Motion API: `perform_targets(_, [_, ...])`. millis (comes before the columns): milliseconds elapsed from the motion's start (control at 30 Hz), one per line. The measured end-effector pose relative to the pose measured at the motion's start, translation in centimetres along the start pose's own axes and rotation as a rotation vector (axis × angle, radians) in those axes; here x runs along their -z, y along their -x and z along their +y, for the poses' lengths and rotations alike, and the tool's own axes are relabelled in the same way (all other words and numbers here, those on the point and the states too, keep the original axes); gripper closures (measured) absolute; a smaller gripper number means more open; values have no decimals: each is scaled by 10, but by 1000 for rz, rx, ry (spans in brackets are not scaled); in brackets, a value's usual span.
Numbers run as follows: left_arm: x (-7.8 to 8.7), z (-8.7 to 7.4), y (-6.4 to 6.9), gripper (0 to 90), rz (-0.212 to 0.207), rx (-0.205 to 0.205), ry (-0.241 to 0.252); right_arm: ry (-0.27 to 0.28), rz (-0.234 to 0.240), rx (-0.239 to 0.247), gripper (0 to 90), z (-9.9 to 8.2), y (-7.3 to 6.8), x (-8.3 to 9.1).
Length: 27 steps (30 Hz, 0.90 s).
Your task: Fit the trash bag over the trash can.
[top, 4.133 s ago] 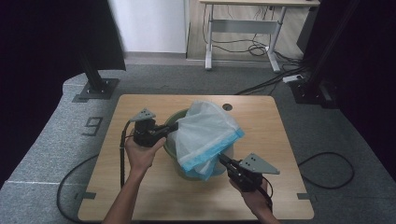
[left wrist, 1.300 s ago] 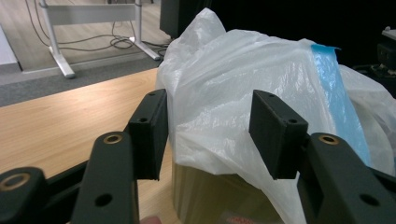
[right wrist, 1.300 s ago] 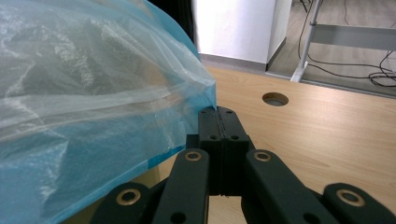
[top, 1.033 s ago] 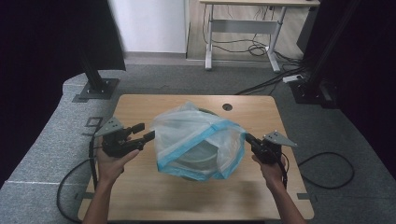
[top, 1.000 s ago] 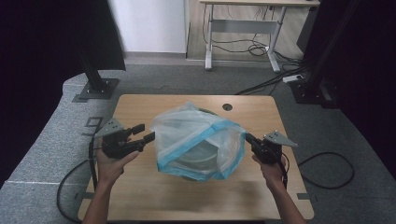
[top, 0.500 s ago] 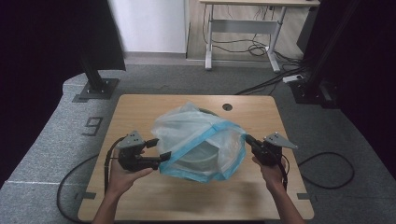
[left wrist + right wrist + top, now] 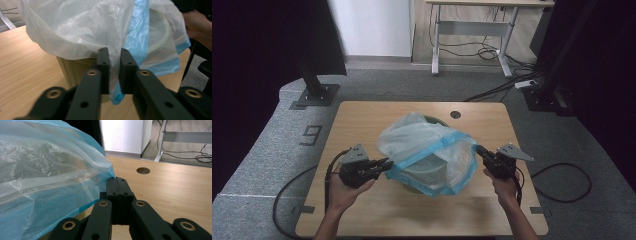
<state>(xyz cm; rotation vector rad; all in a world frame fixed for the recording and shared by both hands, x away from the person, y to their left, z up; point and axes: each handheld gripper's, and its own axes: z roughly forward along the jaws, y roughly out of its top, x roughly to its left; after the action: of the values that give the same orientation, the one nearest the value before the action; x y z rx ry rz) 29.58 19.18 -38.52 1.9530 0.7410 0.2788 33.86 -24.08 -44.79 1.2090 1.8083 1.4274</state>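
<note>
Both hand-held grippers (image 7: pixel 384 165) (image 7: pixel 479 150) now on bag (image 7: pixel 427 145)

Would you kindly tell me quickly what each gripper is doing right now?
Left gripper: jaws just closing, pinching the translucent blue-edged plastic bag.
Right gripper: shut on the bag's edge.

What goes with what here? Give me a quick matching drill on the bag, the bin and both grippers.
1 left gripper
2 right gripper
3 plastic bag
4 bin

a clamped on the bag's right edge
b closing on a fold of the bag's left side
c draped over the bin, blue rim
d on the table, under the plastic

Pairs: 1-b, 2-a, 3-c, 4-d
</note>
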Motion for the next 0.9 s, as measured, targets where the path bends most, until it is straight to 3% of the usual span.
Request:
perform_targets(300, [27, 15, -18, 893, -29, 45, 108, 5, -8, 3, 887, 2, 3, 4])
perform_targets(567, [31, 21, -34, 896, -41, 95, 150, 12, 14, 30, 886, 2, -1, 13])
perform_targets(800, [29, 23, -33, 897, -41, 101, 155, 68, 66, 69, 618, 13, -8, 32])
perform_targets(900, [31, 24, -33, 897, -38, 102, 162, 91, 83, 92, 563, 20, -12, 41])
